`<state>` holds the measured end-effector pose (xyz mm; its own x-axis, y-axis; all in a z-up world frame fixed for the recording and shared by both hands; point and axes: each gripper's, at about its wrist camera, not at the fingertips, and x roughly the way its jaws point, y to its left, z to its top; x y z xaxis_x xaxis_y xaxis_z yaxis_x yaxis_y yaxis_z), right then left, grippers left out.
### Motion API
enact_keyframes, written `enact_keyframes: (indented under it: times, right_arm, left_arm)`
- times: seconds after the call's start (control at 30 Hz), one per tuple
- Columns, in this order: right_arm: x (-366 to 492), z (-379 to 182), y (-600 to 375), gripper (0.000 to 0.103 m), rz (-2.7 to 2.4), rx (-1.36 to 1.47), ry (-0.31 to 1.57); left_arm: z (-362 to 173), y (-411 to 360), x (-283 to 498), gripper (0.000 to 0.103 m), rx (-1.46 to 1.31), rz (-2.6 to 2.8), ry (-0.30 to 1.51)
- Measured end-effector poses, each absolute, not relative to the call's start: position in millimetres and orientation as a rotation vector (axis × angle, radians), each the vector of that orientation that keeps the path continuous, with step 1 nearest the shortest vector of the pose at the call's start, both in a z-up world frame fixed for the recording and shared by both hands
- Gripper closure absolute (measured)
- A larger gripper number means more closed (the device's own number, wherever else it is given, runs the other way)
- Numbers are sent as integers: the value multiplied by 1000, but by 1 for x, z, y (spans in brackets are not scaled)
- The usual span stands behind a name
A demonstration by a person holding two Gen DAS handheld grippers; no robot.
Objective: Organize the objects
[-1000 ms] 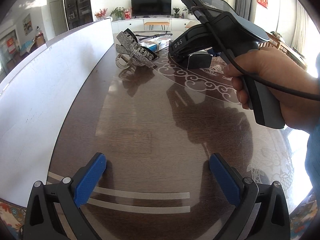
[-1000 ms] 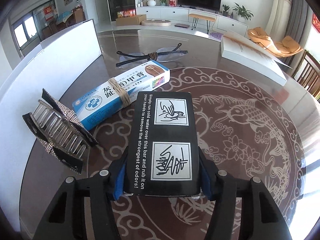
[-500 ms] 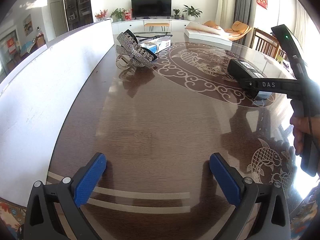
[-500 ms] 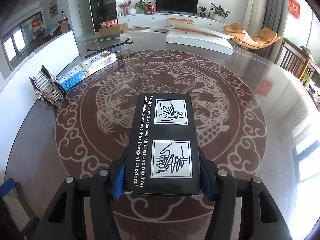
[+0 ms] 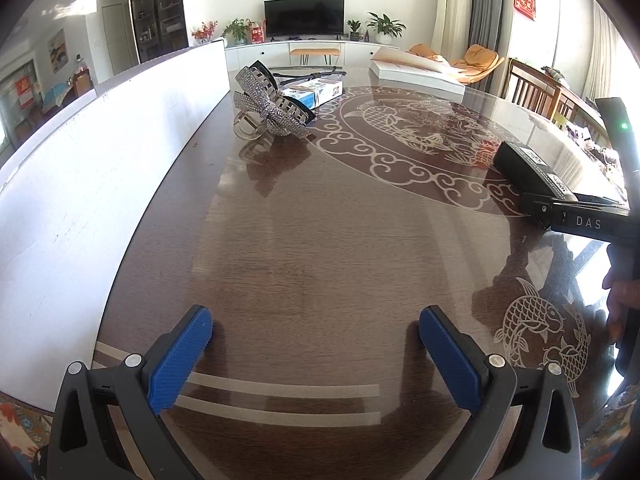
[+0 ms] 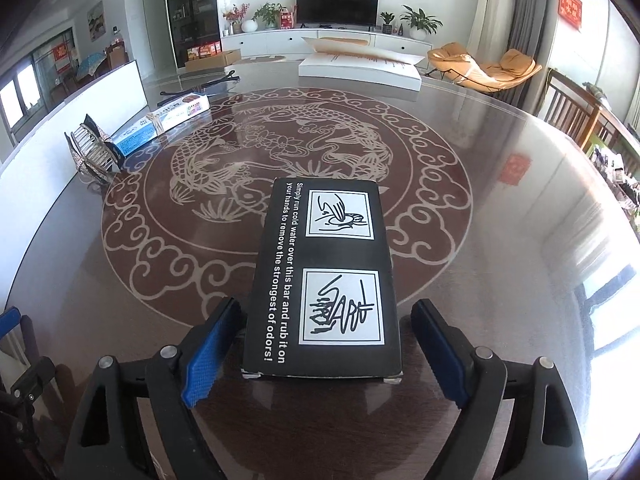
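The right gripper (image 6: 324, 344) is letting go: its fingers (image 6: 210, 350) are spreading, and the black box (image 6: 326, 280) sits flat on the bench (image 6: 500, 240) between them, a gap showing on either side. Best to draw straight back along the fingers so neither pad drags a corner. The left gripper (image 5: 316, 354) hangs released over bare wood, grasping nothing.

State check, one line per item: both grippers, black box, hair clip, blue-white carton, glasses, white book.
left gripper: open, nothing between the pads.
right gripper: jaws opening, pads clear of the box between them.
black box: flat on the table, printed face up.
hair clip: shut, beside the white board.
blue-white carton: lying flat, rubber band around it.
glasses: arms folded.
white book: lying flat.
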<state>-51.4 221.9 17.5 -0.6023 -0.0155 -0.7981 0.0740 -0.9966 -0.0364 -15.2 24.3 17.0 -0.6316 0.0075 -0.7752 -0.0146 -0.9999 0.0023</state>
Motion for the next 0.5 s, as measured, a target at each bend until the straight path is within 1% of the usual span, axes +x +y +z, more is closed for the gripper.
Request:
enact_keyframes:
  times: [0.07, 0.27, 0.5]
  right_arm:
    - [-50, 17, 220, 10, -2767, 1377, 117]
    - [-51, 15, 221, 7, -2770, 1388, 111]
    - [-51, 15, 221, 6, -2771, 1391, 110]
  left_arm:
    - [17, 24, -15, 0, -1344, 2826, 13]
    - [17, 24, -15, 0, -1346, 2826, 12]
    - [15, 26, -14, 0, -1377, 2838, -7]
